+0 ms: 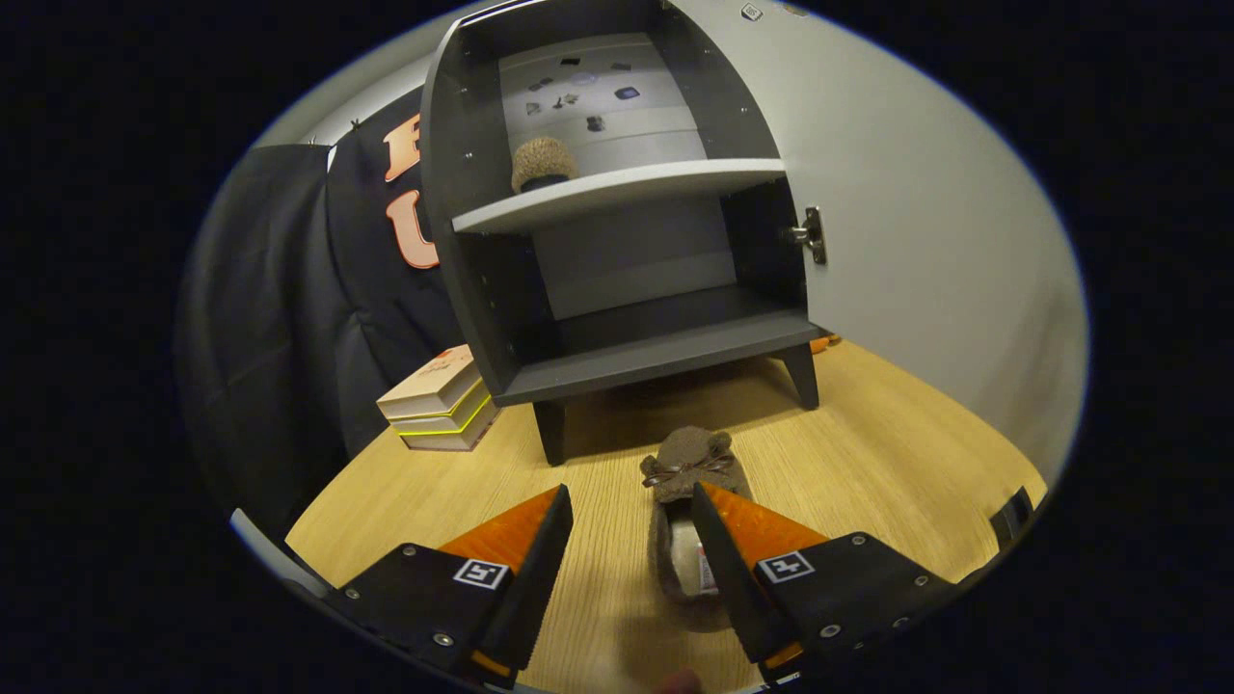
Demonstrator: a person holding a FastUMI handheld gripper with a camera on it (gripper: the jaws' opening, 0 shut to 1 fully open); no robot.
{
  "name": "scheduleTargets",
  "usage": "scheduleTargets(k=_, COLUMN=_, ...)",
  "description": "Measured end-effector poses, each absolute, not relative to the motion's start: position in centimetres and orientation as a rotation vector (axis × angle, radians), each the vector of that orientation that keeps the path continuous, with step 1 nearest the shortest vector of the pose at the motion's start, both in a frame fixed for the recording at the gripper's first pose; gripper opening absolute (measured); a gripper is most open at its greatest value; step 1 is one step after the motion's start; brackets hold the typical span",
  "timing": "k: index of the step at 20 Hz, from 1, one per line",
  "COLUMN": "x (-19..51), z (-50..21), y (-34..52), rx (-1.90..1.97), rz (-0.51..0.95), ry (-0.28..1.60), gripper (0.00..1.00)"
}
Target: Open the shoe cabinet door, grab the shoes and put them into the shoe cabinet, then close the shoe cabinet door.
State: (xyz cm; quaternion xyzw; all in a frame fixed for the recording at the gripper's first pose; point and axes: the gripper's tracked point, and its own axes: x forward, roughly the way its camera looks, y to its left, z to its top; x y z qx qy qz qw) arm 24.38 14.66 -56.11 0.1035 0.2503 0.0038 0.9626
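Note:
The dark grey shoe cabinet [617, 357] stands on short legs at the back of the wooden table, its pale door [925, 241] swung wide open to the right. One brown knitted shoe [543, 162] rests on the upper shelf [627, 188]. A second brown shoe [686, 482] with a small bow lies on the table just ahead of the cabinet, toe toward it. My gripper [631, 506] is open above the table. The shoe lies in the gap against the inner face of the right finger [733, 540], part hidden by it. The left finger [525, 540] is apart from the shoe.
A stack of flat boxes [442, 400] with yellow edges sits on the table left of the cabinet. A metal hinge [812, 234] shows on the door's inner side. Bare wooden tabletop [897, 443] stretches to the right under the open door.

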Motion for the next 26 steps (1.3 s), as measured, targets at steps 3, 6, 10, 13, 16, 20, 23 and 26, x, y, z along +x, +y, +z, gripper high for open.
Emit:
scheduleTargets(k=3, x=25.1, z=-59.1, y=14.9, rx=0.221, rz=0.003, ry=0.567, gripper=0.80)
scheduleTargets(k=6, x=25.9, z=-60.7, y=15.5, rx=0.232, rz=0.011, ry=0.596, gripper=0.80)
scheduleTargets(k=10, x=27.5, z=-63.0, y=15.7, rx=0.207, rz=-0.007, ry=0.649, gripper=0.75)
scheduleTargets(k=13, x=28.4, z=-64.1, y=15.6, rx=0.236, rz=-0.016, ry=0.671, gripper=0.71)
scheduleTargets(k=16, x=29.1, z=-65.0, y=14.4, rx=0.231, rz=-0.055, ry=0.669, gripper=0.57)
scheduleTargets(k=20, x=29.7, z=-65.5, y=13.9, rx=0.247, rz=-0.093, ry=0.667, gripper=0.24)
scheduleTargets(k=23, x=29.8, z=-65.5, y=14.4, rx=0.269, rz=-0.089, ry=0.687, gripper=0.09)
scheduleTargets(k=26, x=30.1, z=-64.0, y=13.9, rx=0.238, rz=-0.094, ry=0.684, gripper=0.08)
